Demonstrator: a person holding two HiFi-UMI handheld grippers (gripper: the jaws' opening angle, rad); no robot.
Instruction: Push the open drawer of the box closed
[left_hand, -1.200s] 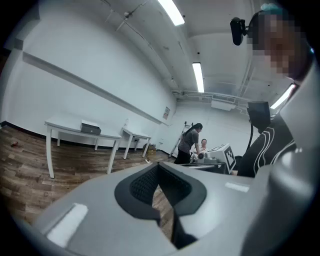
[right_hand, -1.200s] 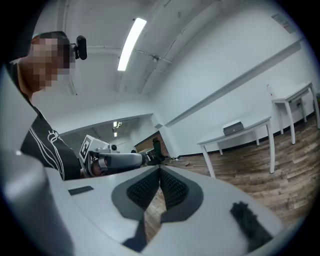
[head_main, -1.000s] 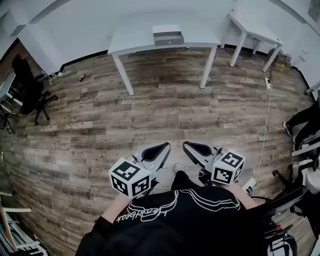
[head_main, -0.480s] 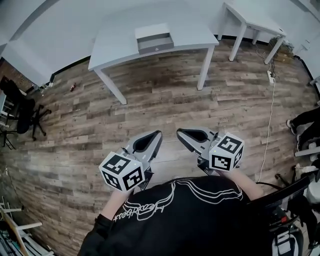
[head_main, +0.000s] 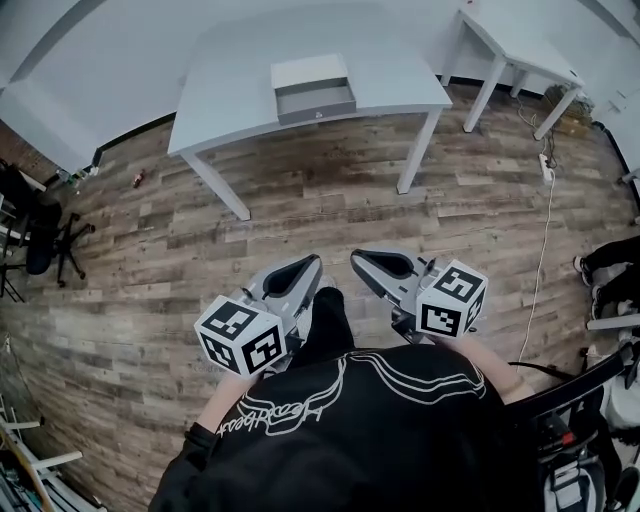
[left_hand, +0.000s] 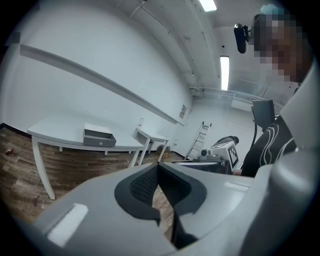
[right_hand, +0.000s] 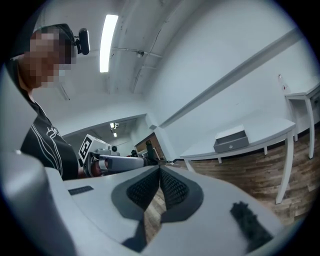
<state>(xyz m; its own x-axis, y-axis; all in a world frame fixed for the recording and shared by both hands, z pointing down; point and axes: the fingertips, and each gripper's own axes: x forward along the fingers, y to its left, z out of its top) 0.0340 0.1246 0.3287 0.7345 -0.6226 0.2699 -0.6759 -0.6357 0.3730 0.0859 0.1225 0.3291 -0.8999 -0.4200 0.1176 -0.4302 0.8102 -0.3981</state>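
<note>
Though the drawer (head_main: 315, 100) is seen open at twelve o'clock, it is untouched. The left claw (head_main: 309, 267) and right claw (head_main: 361, 262) are pressed together.

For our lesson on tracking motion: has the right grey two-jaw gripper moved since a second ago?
Yes. The right grey two-jaw gripper has come forward, towards the white table: less wooden floor lies between them now.
</note>
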